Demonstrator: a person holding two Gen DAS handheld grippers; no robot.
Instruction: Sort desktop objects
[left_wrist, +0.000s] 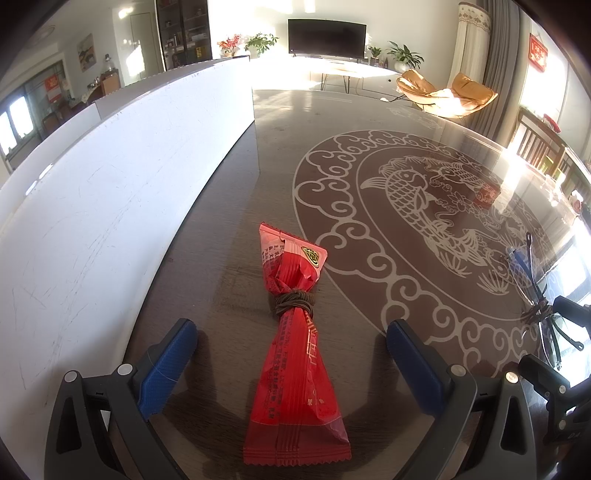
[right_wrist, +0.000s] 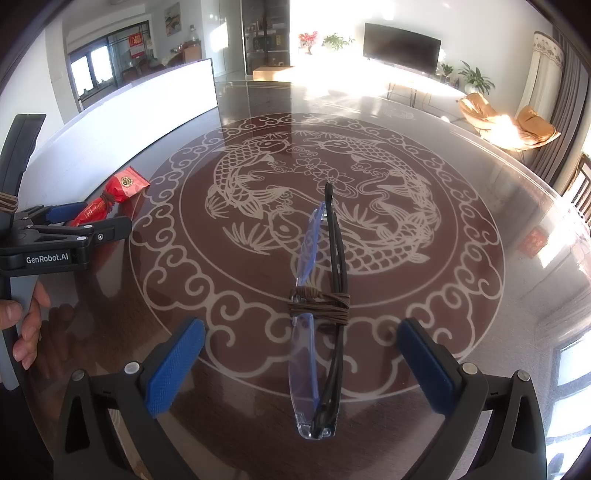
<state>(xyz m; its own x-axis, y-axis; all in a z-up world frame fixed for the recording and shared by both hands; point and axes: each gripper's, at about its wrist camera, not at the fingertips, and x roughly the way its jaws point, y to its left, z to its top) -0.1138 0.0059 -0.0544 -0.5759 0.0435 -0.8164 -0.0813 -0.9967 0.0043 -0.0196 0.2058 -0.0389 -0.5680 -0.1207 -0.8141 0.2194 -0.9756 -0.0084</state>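
Between the spread blue pads of the left gripper (left_wrist: 291, 354), a red snack packet (left_wrist: 293, 354) is seen lying lengthwise on the table (left_wrist: 229, 229); a brown cord (left_wrist: 293, 304) is wound around its pinched middle. The jaws are held wide, with clear space on either side of the packet, and neither pad touches it. To the left of this gripper a long white box (left_wrist: 92, 192) runs away into the distance. Farther ahead and to the right, a pale fish-and-cloud medallion (left_wrist: 417, 210) is inlaid in the dark tabletop.

The right gripper (right_wrist: 301, 365) is likewise held wide open, and a folded pair of glasses (right_wrist: 317, 332) (bound at the middle with the same sort of brown cord) lies between its pads, touched by neither. The glasses point straight ahead along the fingers, over the rim of the medallion. Well off to the left of this gripper, a hand (right_wrist: 22, 325) is seen on the handle of the other tool, the red packet lying just beyond it.
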